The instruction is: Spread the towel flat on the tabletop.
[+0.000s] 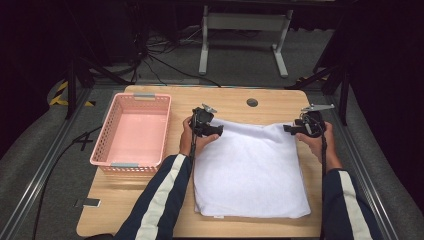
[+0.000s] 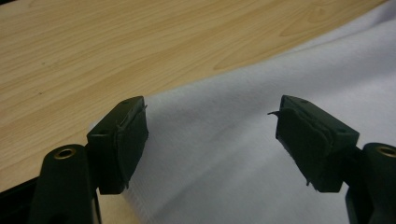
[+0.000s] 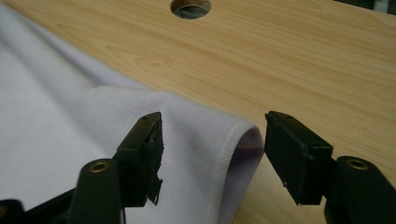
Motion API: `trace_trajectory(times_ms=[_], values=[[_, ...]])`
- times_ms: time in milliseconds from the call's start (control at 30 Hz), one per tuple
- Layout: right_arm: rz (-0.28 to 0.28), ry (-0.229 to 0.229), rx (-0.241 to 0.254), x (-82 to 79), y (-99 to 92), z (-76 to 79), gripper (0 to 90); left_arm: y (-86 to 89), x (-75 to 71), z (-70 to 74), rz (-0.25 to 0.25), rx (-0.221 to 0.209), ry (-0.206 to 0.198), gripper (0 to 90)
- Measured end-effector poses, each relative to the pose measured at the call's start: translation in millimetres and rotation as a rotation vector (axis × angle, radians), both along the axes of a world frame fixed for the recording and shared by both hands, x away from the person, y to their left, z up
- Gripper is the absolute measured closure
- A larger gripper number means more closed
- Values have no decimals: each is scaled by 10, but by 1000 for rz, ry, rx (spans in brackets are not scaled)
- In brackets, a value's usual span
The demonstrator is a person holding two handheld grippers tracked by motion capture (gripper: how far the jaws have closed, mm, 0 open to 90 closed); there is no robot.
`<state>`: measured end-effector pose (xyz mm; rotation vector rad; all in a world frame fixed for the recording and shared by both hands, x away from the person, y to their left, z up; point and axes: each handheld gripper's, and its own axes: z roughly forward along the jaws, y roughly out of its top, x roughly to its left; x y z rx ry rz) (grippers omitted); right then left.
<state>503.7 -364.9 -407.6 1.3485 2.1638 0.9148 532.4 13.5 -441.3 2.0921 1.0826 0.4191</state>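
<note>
Since both tools (image 1: 216,131) (image 1: 289,129) stand released, pinch the soft, limp white cloth (image 1: 250,170) at its upper corners.

Pink basket (image 1: 133,131) on wooden table (image 1: 235,102), left of centre. Round hole (image 1: 252,102) near table's far edge. Grey metal frame (image 1: 245,30) on floor beyond.

The right tool (image 3: 212,158) stands with its black jaws apart over a folded corner of the white cloth (image 3: 93,135), neither pad pressing it. Beyond lies the wooden table (image 3: 289,70), with a round hole (image 3: 190,8) at the far edge.
</note>
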Motion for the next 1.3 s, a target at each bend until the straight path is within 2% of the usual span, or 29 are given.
trace_trajectory(times_ms=[33,100,167,200,233,300,400,433,567,600,667,700,733,767,800,867,900,933,967,1000,1033,1067,1100,1133,1167,1200,1233,1267,1300], values=[[0,0,0,0,0,0,379,0,0,0,0,0,0,246],[-33,33,20,151,4,-82,387,17,127,-63,17,-11,23,248],[-71,51,-33,234,9,-164,395,18,179,-109,44,15,36,256],[-71,51,-33,234,9,-164,395,18,179,-109,44,15,36,279],[-95,84,-13,286,1,-240,403,24,221,-151,56,57,49,290],[-121,83,-31,310,-5,-275,419,32,226,-160,65,64,53,349],[-140,93,-13,329,-51,-359,464,49,216,-190,69,55,58,367],[-149,97,12,325,-63,-368,474,65,217,-182,55,69,59,371],[-143,94,4,322,-83,-383,429,107,232,-173,54,53,67,372],[-146,90,-2,326,-90,-384,404,105,240,-171,67,34,53,372],[-145,85,-9,332,-99,-391,364,129,253,-135,98,16,27,265],[-158,81,5,336,-112,-400,356,144,268,-119,105,5,22,247],[-150,84,11,337,-120,-401,359,142,296,-112,134,29,7,247],[-152,89,21,336,-122,-405,360,151,309,-113,132,34,10,242],[-150,90,27,338,-126,-409,375,153,339,-135,126,18,28,238],[-120,101,33,342,-119,-399,441,142,357,-150,128,30,42,225],[-120,101,33,342,-119,-399,441,138,364,-158,116,32,51,225],[-97,109,35,346,-107,-388,546,113,382,-202,72,37,96,232],[-82,114,43,345,-101,-386,566,103,378,-210,75,45,81,221],[-78,116,43,345,-91,-383,593,101,370,-208,73,30,91,241],[-72,120,46,345,-89,-379,657,106,365,-202,30,33,79,278],[-55,132,71,340,-84,-379,706,107,361,-193,28,34,84,351],[-52,135,70,339,-78,-374,740,103,359,-178,14,29,91,396],[-40,138,69,335,-70,-368,770,101,352,-156,-27,23,106,542],[-33,135,59,331,-58,-364,779,96,347,-142,-43,34,115,643],[-29,137,57,325,-47,-358,786,71,325,-120,-39,32,122,690],[-18,133,47,317,-37,-345,792,47,298,-97,-46,44,101,762],[-4,125,43,303,-21,-328,795,32,273,-71,-43,60,94,778],[10,106,37,288,-11,-303,797,27,246,-41,-54,46,83,791]])
